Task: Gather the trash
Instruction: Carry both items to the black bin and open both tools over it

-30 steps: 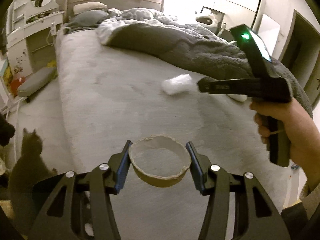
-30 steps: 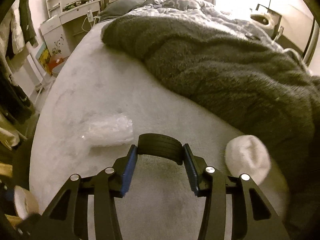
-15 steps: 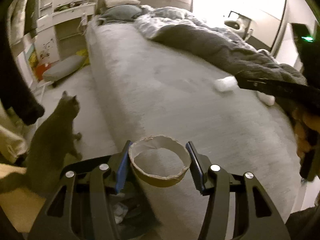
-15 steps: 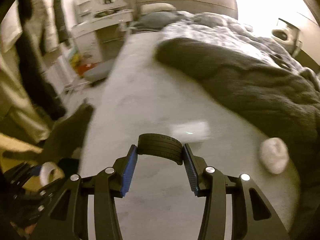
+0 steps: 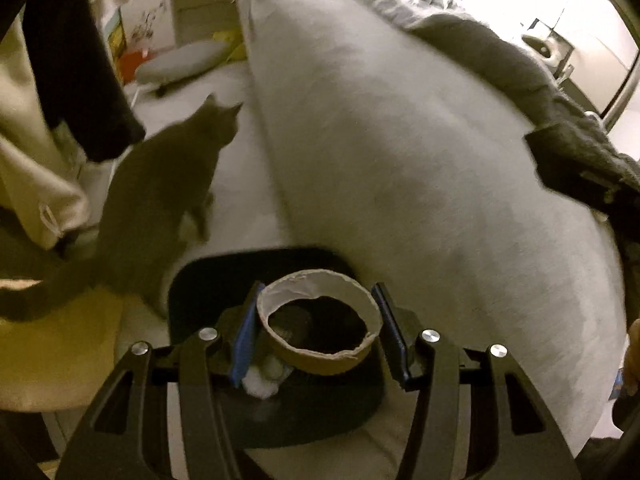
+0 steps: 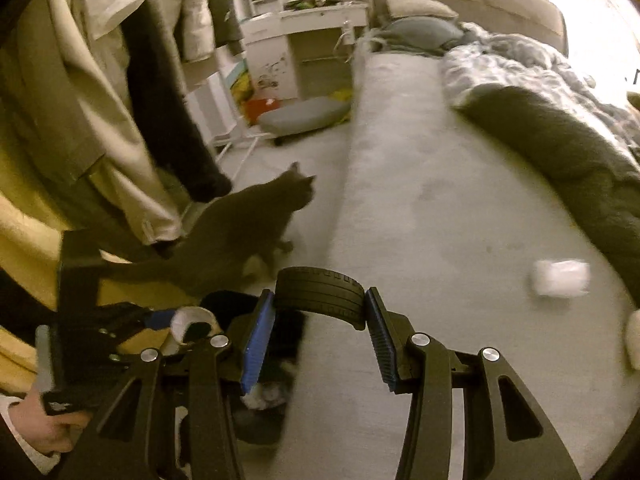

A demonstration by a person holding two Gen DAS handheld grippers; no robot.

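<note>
Both hands are carrying their finds to the bin, so the step in hand looks like the drop-off. The left gripper (image 5: 318, 330) pinches a cardboard tape-roll core (image 5: 318, 328) between its blue pads, and directly beneath and just beyond it sits the black trash bin (image 5: 276, 408), with white crumpled scraps already inside. The right gripper (image 6: 320, 338) clamps a small black toy tyre (image 6: 320, 294); the bin lies below and to its left, partly hidden by its fingers. Next, each should be centred over the bin mouth and spread to release, keeping clear of the grey cat (image 6: 240, 236) standing just beyond the bin. A white wad (image 6: 562, 284) is left on the bed (image 6: 420, 208), off to the right gripper's right.
</note>
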